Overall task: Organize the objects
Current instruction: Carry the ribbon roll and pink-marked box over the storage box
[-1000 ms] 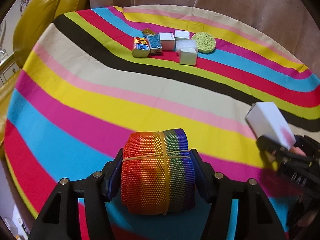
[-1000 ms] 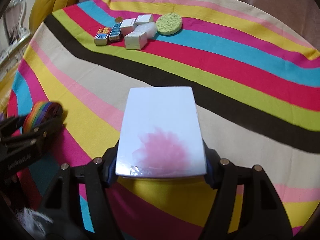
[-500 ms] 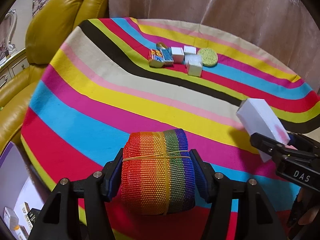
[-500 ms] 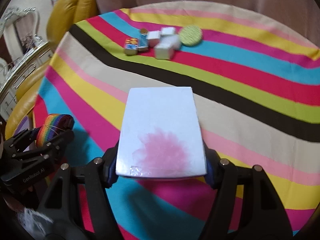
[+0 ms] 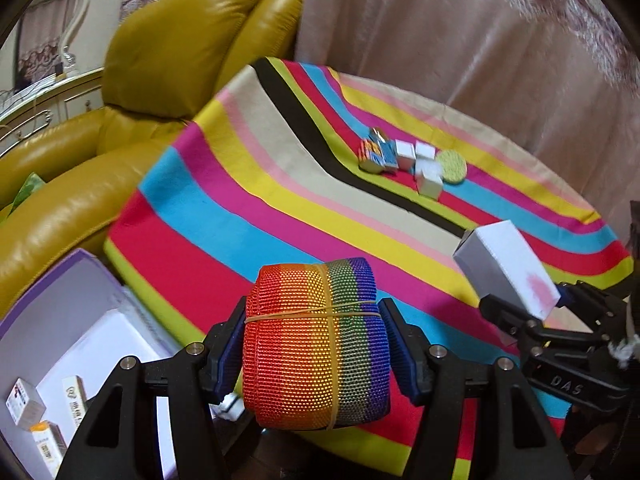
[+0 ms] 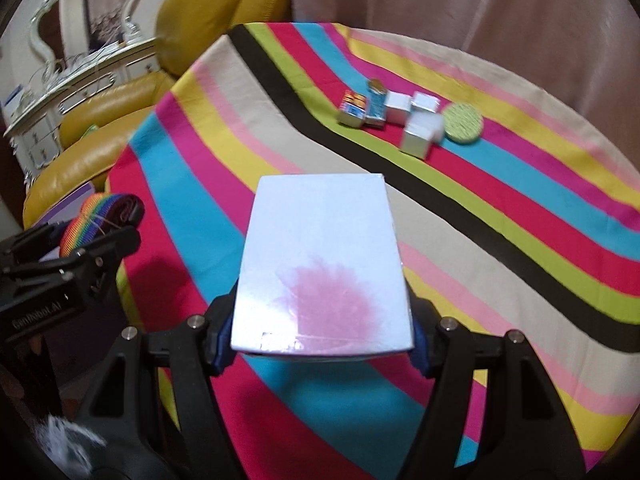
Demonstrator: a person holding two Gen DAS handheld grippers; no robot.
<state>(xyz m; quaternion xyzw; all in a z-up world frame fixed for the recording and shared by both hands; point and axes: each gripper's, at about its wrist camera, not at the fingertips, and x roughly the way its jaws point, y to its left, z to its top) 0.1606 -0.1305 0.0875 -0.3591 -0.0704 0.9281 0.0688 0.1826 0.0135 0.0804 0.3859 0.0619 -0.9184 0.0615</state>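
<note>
Your left claw (image 5: pixel 316 344) is pinching a roll of rainbow webbing (image 5: pixel 316 344) across its flat ends, the blue pads pressed on either side. The roll is bound by a thin yellow rubber band, so judge it light, soft and a little springy: woven strap gives under pressure and its textured weave should not slip. Hold it where you have it, across the ends; a squeeze on the curved face could loosen the layers or roll the band off.

Your right claw (image 6: pixel 322 340) is closed on a white box with a pink smudge (image 6: pixel 324 264), gripped at its near end by the two long side walls, most of the box jutting forward past the pads. It looks like thin card, probably light and fairly stiff but easy to dent; the smooth faces may slide, and the long overhang can tip it if you swing sharply.

Both things hang above the near edge of the striped surface (image 6: pixel 520 240). Far across that surface from the white box sits a tight cluster: small boxes (image 6: pixel 416 142), some printed and some white, and a round green sponge (image 6: pixel 463 123). Left of the rainbow roll, below the surface edge, an open purple-rimmed box (image 5: pixel 72 320) holds small cartons, and a yellow leather sofa (image 5: pixel 172 52) stands beyond it.
</note>
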